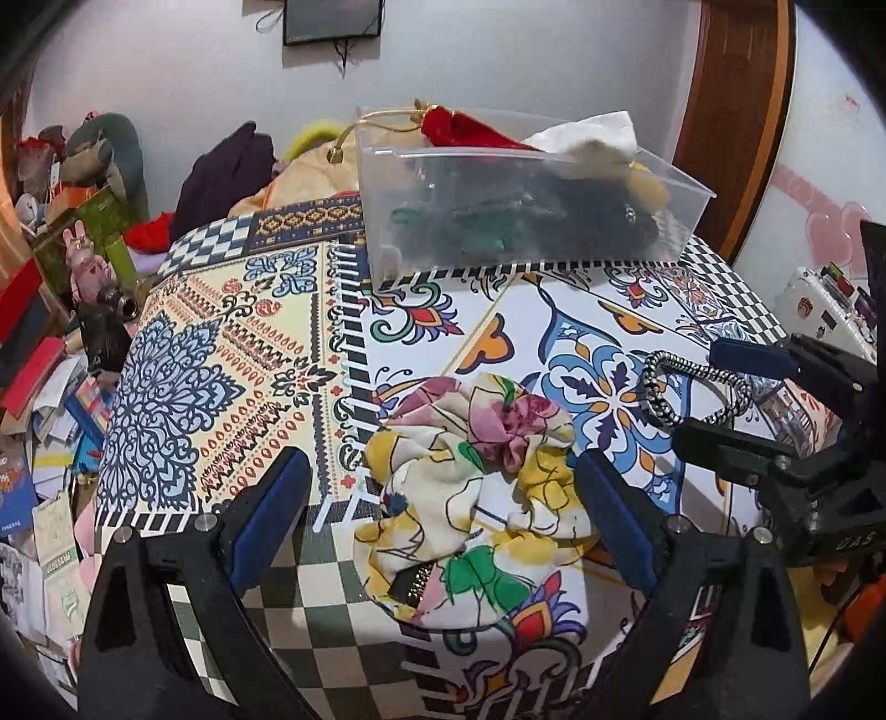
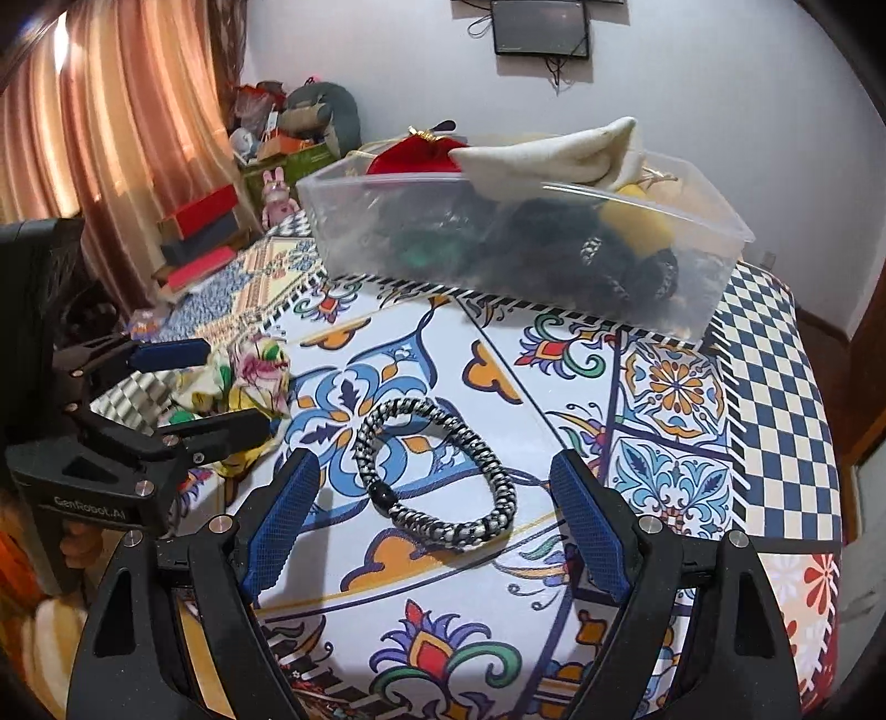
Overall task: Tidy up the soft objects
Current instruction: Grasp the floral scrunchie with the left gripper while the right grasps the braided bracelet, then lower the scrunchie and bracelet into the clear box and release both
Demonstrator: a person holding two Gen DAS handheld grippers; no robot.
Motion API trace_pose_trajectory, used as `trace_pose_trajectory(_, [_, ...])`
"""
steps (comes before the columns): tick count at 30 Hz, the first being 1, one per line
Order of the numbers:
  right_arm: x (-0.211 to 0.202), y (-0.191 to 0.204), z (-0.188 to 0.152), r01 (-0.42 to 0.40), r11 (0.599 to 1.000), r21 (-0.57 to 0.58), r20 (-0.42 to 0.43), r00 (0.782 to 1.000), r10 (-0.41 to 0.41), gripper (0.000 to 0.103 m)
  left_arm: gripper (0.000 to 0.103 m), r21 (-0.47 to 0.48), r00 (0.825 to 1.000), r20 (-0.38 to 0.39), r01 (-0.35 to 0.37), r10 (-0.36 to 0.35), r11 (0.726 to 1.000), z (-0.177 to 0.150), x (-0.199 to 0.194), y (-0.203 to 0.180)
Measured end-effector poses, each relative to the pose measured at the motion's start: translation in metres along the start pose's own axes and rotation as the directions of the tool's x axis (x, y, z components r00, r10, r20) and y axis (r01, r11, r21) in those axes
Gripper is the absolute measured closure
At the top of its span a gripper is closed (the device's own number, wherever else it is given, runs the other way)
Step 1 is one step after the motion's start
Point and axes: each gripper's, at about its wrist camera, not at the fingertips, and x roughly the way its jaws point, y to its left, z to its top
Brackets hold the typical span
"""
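Through the frosted wall of the clear bin (image 1: 531, 221) its dark and green contents blur into shapes that cannot be told apart (the right wrist view is no sharper). The wall screen (image 2: 540, 27) is cut off by the top edge in both views. Part of the floral cloth (image 2: 243, 382) hides behind the left gripper (image 2: 210, 387).

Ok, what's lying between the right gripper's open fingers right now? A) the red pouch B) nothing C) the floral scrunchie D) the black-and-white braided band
D: the black-and-white braided band lies flat on the patterned tablecloth between the right gripper and its spread fingers.
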Motion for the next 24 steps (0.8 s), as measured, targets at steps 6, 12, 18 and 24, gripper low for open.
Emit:
trace_pose_trajectory(6, [0.002,0.014,-0.007,0.056,0.996,-0.066,0.031,0.998,-0.054,0.051,0.013,0.028,1.000,0.031,0.004,-0.005,1.000,-0.004,-0.001,-0.003])
trace_pose_trajectory(12, [-0.001,-0.001,-0.004,0.014,1.000,-0.004,0.036,0.999,-0.013,0.075,0.058,0.054,0.998,0.048,0.037,-0.039,0.998,-0.001,-0.008,-0.007])
trace_pose_trajectory(18, [-0.007,-0.015,-0.003,-0.027,0.998,0.062,0.046,0.999,0.024,0.085,0.071,0.065,0.996,0.062,0.058,-0.062,0.996,0.006,-0.013,-0.011])
trace_pose_trajectory(24, [-0.025,-0.022,0.008,-0.015,0.998,0.066,0.102,0.995,0.008,0.085,0.071,0.070,0.992,0.116,0.048,-0.056,0.996,0.028,-0.024,-0.011])
